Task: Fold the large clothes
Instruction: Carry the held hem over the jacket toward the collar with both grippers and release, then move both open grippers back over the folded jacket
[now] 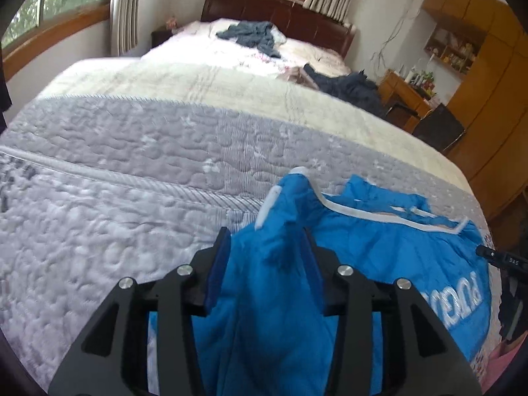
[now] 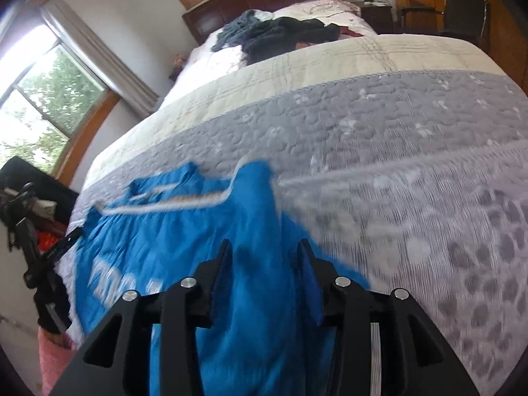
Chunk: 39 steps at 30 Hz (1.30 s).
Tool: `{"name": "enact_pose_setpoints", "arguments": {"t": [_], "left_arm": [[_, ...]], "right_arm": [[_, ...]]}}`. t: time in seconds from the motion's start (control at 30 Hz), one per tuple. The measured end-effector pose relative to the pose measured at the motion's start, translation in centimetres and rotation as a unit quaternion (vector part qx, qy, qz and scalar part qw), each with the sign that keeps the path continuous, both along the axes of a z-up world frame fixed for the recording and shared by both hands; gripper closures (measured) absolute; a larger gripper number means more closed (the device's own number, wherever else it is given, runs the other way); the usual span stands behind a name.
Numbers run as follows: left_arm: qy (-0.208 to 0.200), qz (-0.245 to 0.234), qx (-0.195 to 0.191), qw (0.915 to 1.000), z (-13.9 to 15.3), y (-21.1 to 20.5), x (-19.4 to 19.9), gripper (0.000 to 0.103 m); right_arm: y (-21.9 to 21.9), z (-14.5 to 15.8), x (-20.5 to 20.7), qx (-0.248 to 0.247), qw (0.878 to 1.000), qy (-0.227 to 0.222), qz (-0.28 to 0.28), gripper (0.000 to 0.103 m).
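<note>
One blue garment [image 1: 379, 241] with white piping and white lettering, spread over the near end of one bed [image 1: 138, 151], bunched between both sets of fingers. Two grippers in play. Left gripper [image 1: 267, 250]: jaws parted, blue cloth filling the gap between the pads; whether pinched tight or merely draped, cannot tell. Right gripper [image 2: 264, 257]: same picture, jaws apart with blue fabric running up through the gap; grip also impossible to judge, and this view blurred.

Two dark clothing heaps far up the bed: a grey-blue pile [image 1: 250, 34] near the one headboard [image 1: 280, 13], and a navy pile [image 1: 349, 87] at the bed's far-right edge. Two windows [image 1: 59, 0] with curtains on the walls.

Garment's piped edge lying across the grey quilted band, its lettered end close to the bed's near corner. Wide bare stretch of grey and cream quilt between the garment and the dark piles. Wooden desk [image 1: 402, 94] and dark chair [image 1: 439, 128] just beyond the bed's far side.
</note>
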<state>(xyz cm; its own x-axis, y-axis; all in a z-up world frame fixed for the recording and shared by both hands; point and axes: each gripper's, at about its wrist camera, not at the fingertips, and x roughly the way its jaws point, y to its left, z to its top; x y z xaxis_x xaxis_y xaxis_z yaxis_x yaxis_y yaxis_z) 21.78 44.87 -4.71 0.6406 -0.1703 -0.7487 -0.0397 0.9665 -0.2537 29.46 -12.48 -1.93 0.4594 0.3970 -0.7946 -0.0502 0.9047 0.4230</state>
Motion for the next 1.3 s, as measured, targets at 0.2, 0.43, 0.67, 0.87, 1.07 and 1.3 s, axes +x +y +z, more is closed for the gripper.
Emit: {"name": "enact_pose_setpoints", "arguments": {"t": [0.2,0.43,0.67,0.87,1.07,1.3], "left_arm": [[-0.031,-0.025,0.004,0.9992,2.2,-1.4,-6.3,0.047],[-0.034,-0.06,0.009,0.9976,1.4,-4.7,-11.0,0.044],[-0.01,-0.058,0.04,0.9975,-1.4,-6.5,-11.3,0.043],[-0.017,-0.057,0.057,0.9966,-1.6,-6.8,-11.5,0.043],[-0.02,-0.059,0.059,0.9963,-1.8,-6.7,-11.7,0.043],[-0.021,-0.061,0.059,0.9962,-2.0,-6.6,-11.6,0.042]], "right_arm": [[-1.5,0.5,-5.5,0.017,1.0,0.006,0.014,0.058],[-1.6,-0.5,-9.0,0.03,0.999,0.016,0.034,0.058],[-0.8,-0.6,-10.2,0.009,0.999,-0.001,0.04,0.08],[0.3,1.8,-11.4,-0.019,0.998,-0.037,0.053,0.094],[-0.6,1.8,-11.7,-0.013,0.999,-0.028,0.044,0.095],[-1.2,-1.7,-10.7,-0.011,0.999,0.01,0.033,0.095]]}}
